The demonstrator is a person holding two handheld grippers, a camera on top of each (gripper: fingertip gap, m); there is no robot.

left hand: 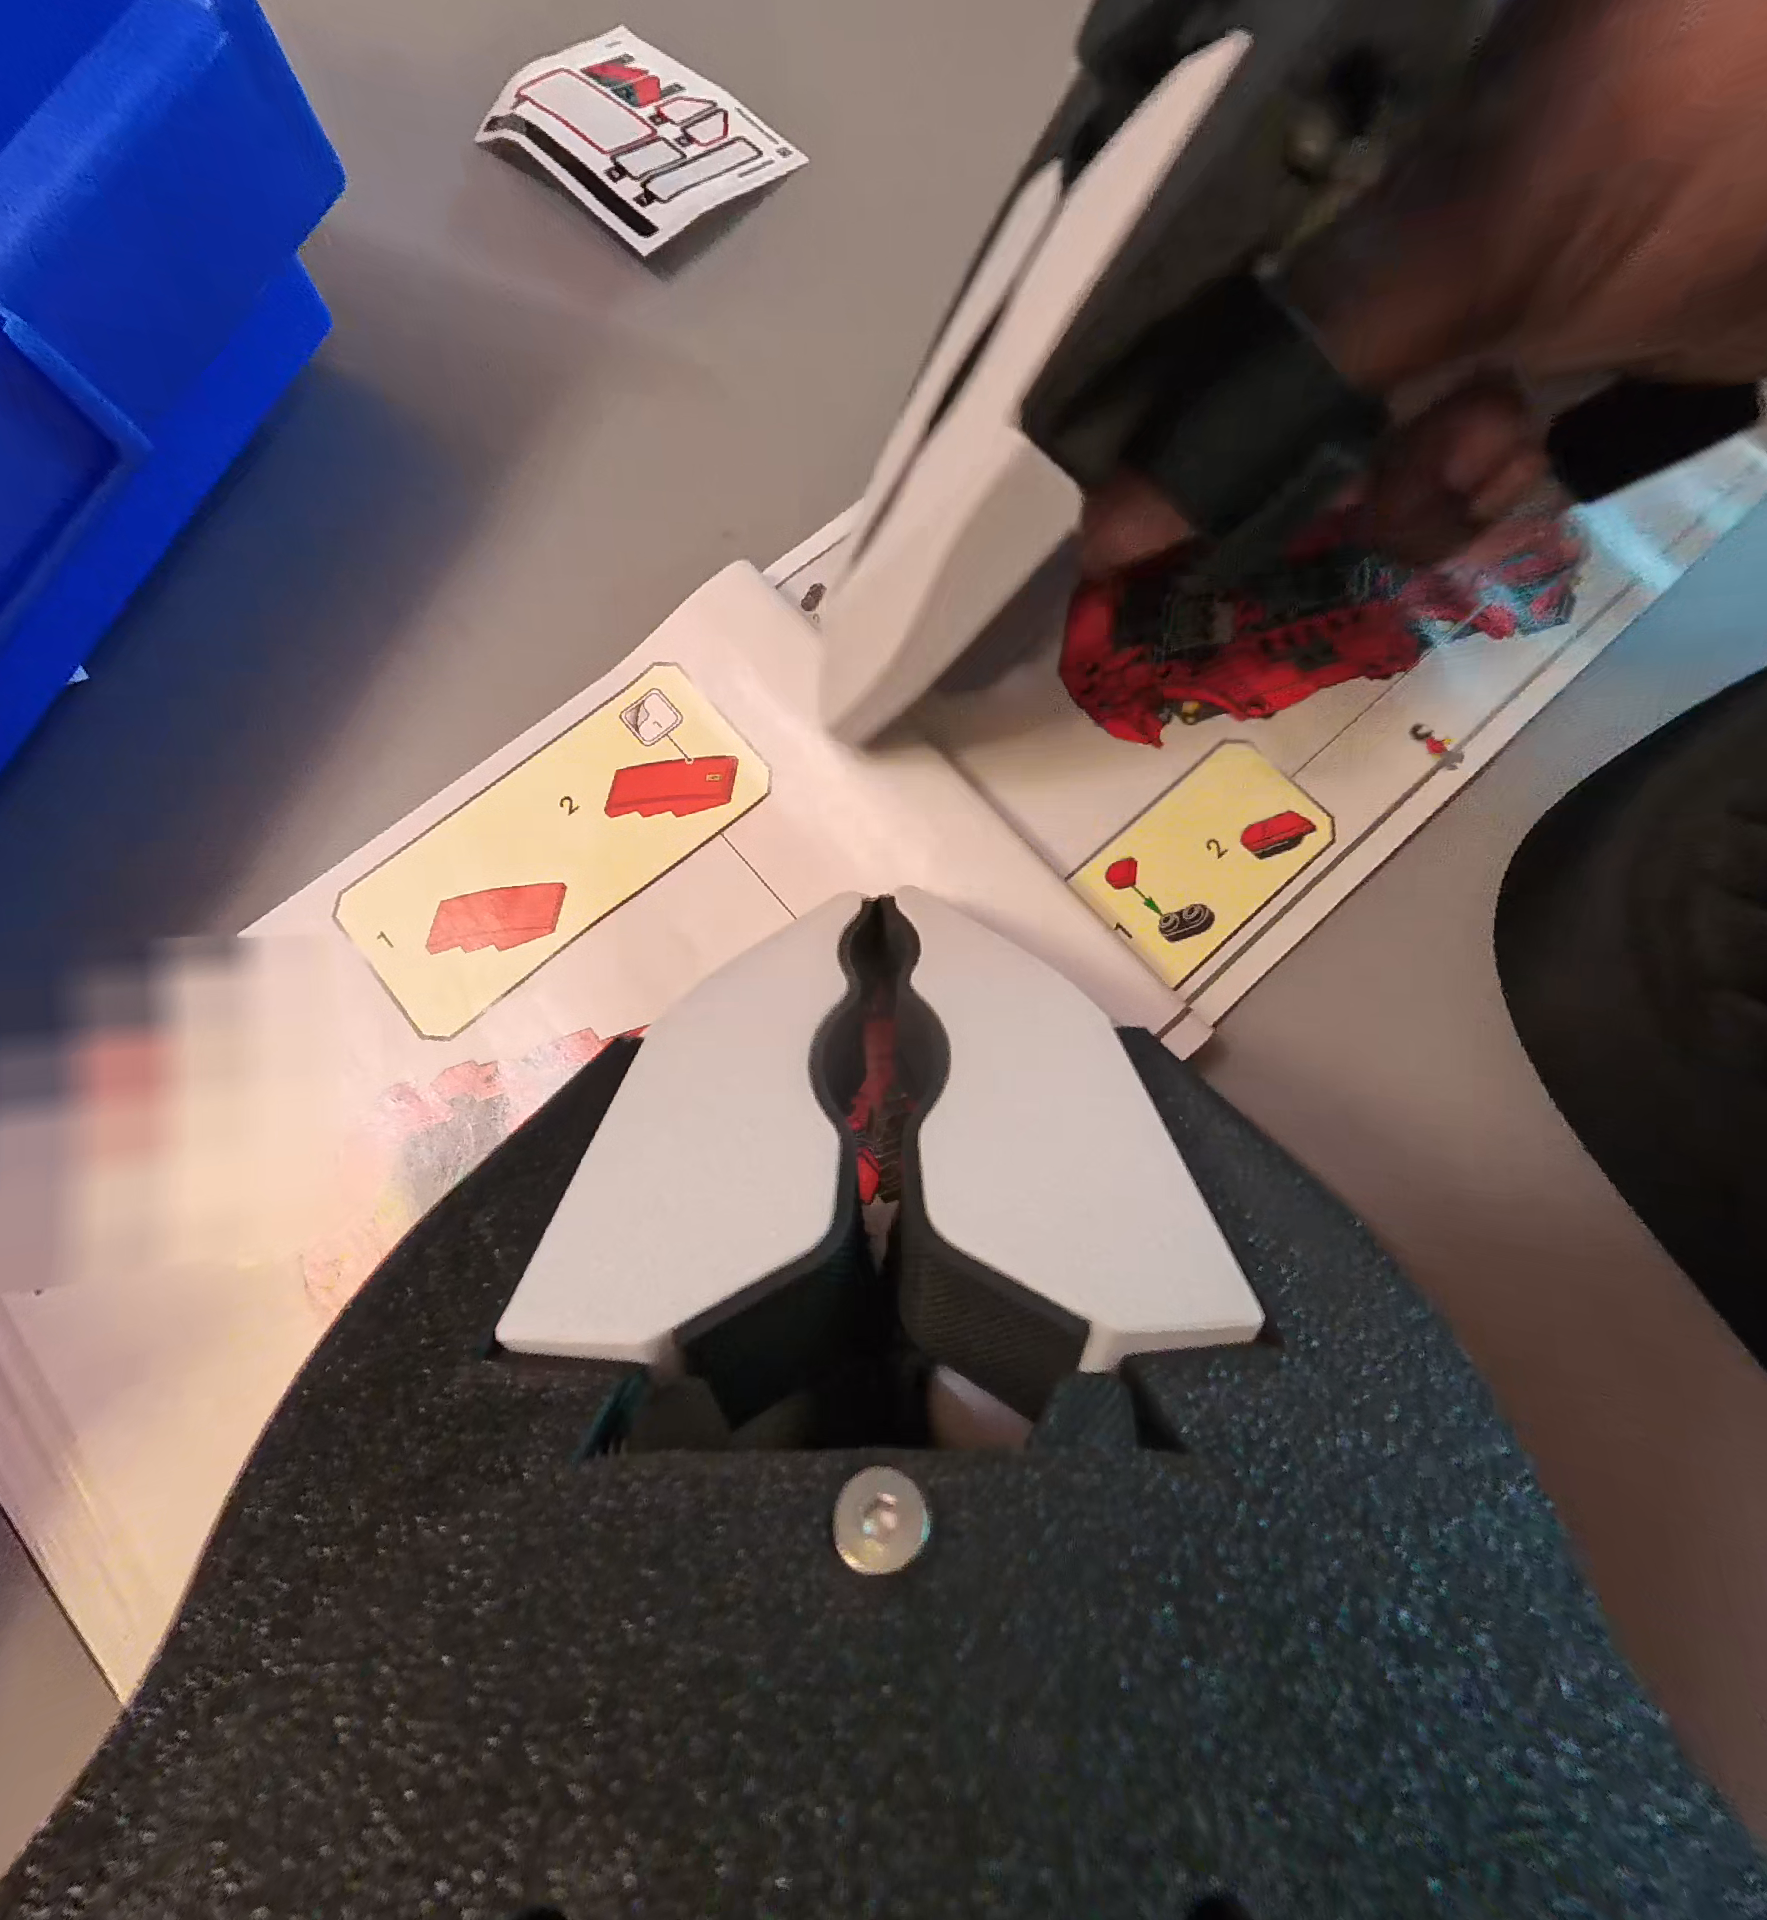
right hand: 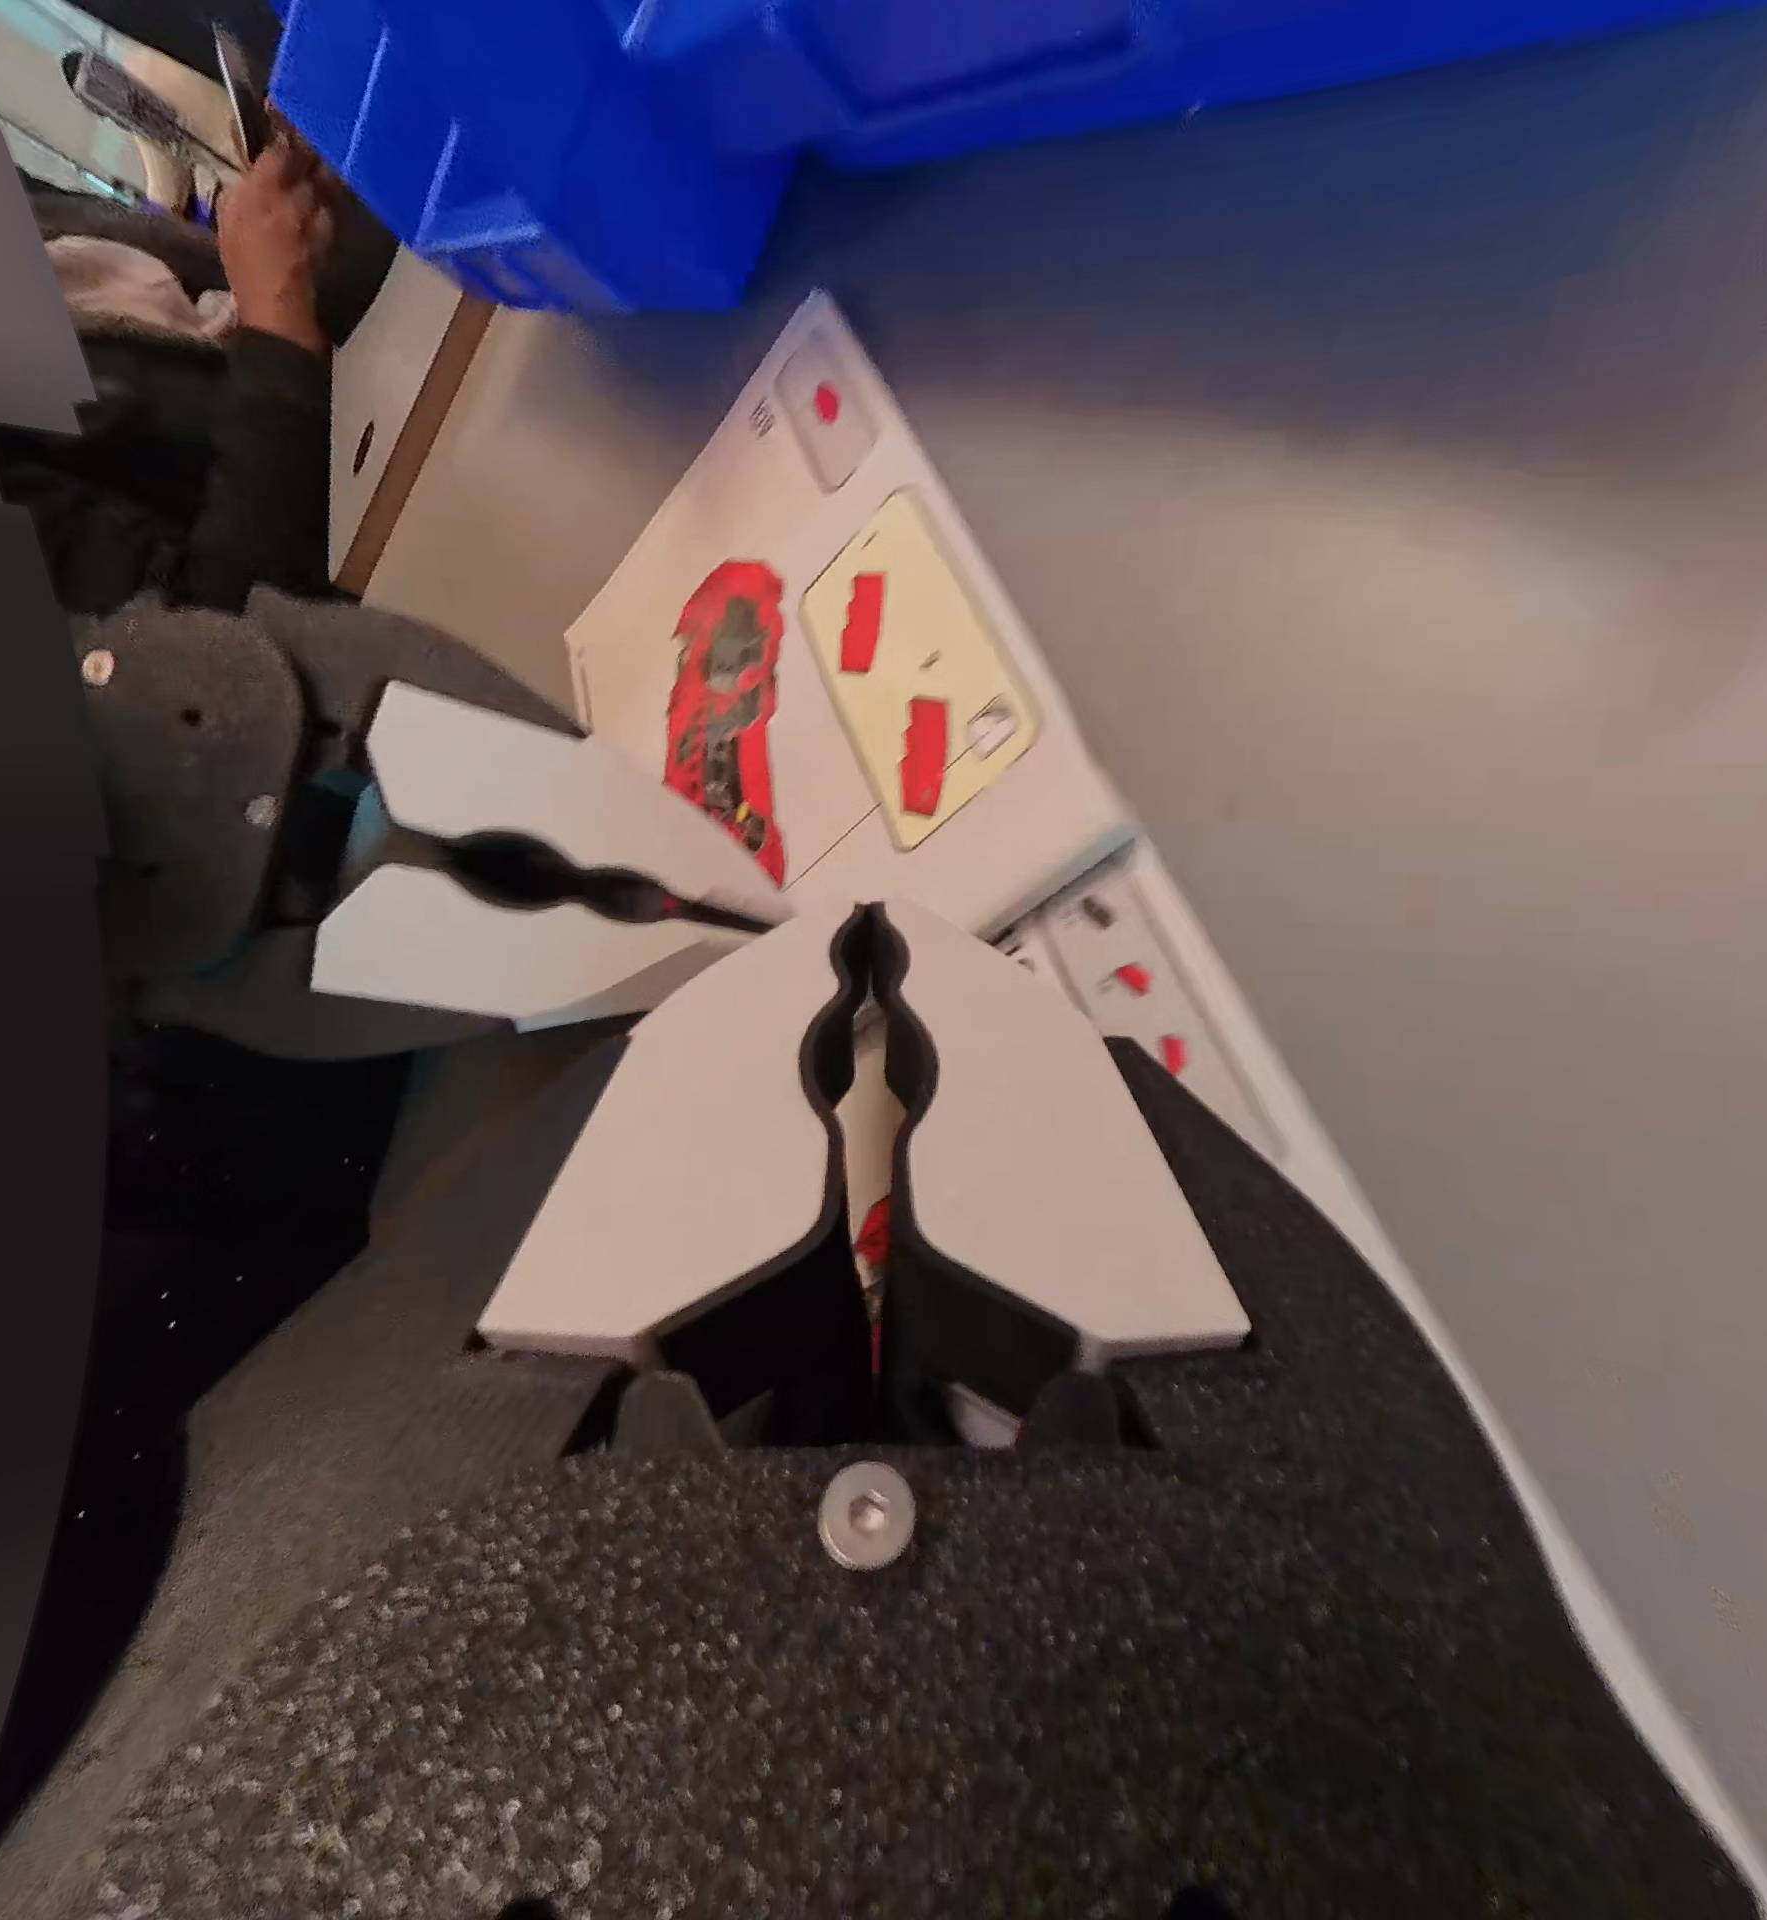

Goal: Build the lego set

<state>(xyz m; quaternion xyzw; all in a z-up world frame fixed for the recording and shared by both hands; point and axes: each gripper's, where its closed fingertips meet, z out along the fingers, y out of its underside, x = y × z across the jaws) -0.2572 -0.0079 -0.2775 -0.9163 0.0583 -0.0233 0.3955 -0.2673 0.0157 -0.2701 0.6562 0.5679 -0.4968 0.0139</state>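
An open instruction booklet [left hand: 827,790] lies on the grey table, its pages showing a printed red car and yellow step panels. It also shows in the right wrist view [right hand: 630,644]. My left gripper [left hand: 884,904] is shut and hovers low over the left page; only the print shows through the gap between its fingers. My right gripper [right hand: 872,912] is shut too. In the left wrist view the right gripper [left hand: 863,717] has its tips down on the booklet near the fold. The left gripper [right hand: 770,914] nearly meets the right one. No loose bricks are in view.
A blue bin [left hand: 79,364] stands at the left beyond the booklet, also in the right wrist view [right hand: 754,125]. A small sticker sheet [left hand: 640,135] lies farther back. A dark chair [left hand: 1689,1039] is at the table's right edge. A person's hand [left hand: 1637,229] holds the right gripper.
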